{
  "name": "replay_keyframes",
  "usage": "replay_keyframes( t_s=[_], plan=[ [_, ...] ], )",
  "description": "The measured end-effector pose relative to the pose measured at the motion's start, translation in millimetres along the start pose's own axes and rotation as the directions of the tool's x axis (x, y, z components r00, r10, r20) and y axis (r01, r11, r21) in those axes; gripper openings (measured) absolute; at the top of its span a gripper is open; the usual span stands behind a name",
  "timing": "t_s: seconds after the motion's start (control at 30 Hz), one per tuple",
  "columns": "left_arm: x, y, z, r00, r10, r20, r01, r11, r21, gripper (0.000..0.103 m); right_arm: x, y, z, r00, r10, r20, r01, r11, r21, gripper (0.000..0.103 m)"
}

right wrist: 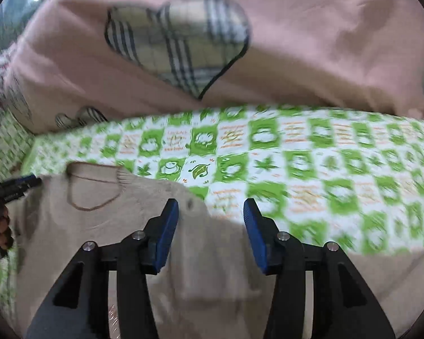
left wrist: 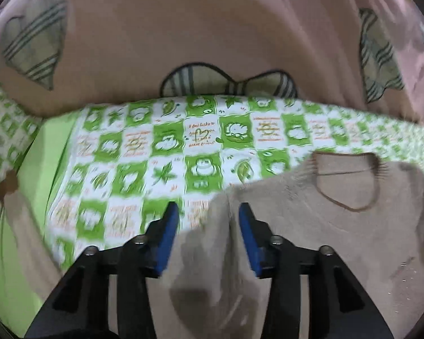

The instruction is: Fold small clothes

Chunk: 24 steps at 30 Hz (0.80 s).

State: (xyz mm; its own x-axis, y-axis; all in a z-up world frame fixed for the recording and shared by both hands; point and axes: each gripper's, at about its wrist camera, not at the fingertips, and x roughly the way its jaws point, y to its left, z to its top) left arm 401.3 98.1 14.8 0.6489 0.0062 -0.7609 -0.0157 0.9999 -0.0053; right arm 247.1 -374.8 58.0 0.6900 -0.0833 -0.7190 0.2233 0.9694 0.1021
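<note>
**Blue pads spread over a beige knit**

Blue-padded, the left gripper [left wrist: 209,212] stands agape astride a raised fold of the beige sweater [left wrist: 339,226]; the right gripper [right wrist: 211,209] is likewise spread, empty, over the opposite shoulder. The collar lies between them, about equally near each. Soft, fuzzy knit rests on a green-checked bedsheet [left wrist: 166,141]; beyond it, a pink quilt [left wrist: 212,28] with plaid hearts.

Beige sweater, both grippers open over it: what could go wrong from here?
1. The left gripper is open astride a raised ridge of the beige sweater; closing could pinch several layers and skew the fold.
2. The right gripper is open at the sweater's edge; it might catch the green patterned sheet too.
3. Both views are motion-blurred, so aim may be off.
</note>
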Motion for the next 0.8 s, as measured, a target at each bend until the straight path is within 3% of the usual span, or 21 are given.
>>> replay_keyframes(
  t_s=[0.1, 0.2, 0.3, 0.4, 0.5, 0.7, 0.77, 0.8],
  plan=[
    [-34, -7, -27, 0.999, -0.051, 0.014, 0.051, 0.998, -0.028, 0.052, -53, -15, -20, 0.998, 0.017, 0.053, -0.019, 0.999, 0.032, 0.05],
    [-67, -26, -65, 0.995, -0.104, 0.012, 0.104, 0.994, -0.041, 0.063, -93, -32, -43, 0.994, 0.038, 0.101, -0.042, 0.999, 0.033, 0.053],
    [-87, -39, -100, 0.986, -0.168, -0.019, 0.166, 0.983, -0.077, 0.064, -117, -43, -66, 0.993, 0.041, 0.109, -0.04, 0.999, -0.008, 0.062],
    [-94, -52, -144, 0.978, -0.197, -0.064, 0.189, 0.975, -0.113, 0.064, -123, -46, -80, 0.998, 0.001, 0.061, 0.004, 0.996, -0.089, 0.064],
    [-95, -61, -161, 0.969, -0.229, -0.094, 0.215, 0.967, -0.14, 0.064, -123, -44, -90, 0.999, -0.013, 0.03, 0.019, 0.984, -0.178, 0.065],
    [-92, -72, -175, 0.959, -0.251, -0.131, 0.231, 0.961, -0.153, 0.064, -95, -47, -101, 0.978, -0.207, -0.015, 0.192, 0.93, -0.312, 0.065],
    [-92, -73, -179, 0.958, -0.25, -0.138, 0.23, 0.962, -0.15, 0.064, -86, -54, -102, 0.97, -0.238, -0.048, 0.212, 0.927, -0.309, 0.056],
    [-94, -72, -181, 0.958, -0.25, -0.137, 0.229, 0.961, -0.152, 0.064, -84, -58, -102, 0.969, -0.236, -0.068, 0.206, 0.933, -0.294, 0.024]
  ],
)
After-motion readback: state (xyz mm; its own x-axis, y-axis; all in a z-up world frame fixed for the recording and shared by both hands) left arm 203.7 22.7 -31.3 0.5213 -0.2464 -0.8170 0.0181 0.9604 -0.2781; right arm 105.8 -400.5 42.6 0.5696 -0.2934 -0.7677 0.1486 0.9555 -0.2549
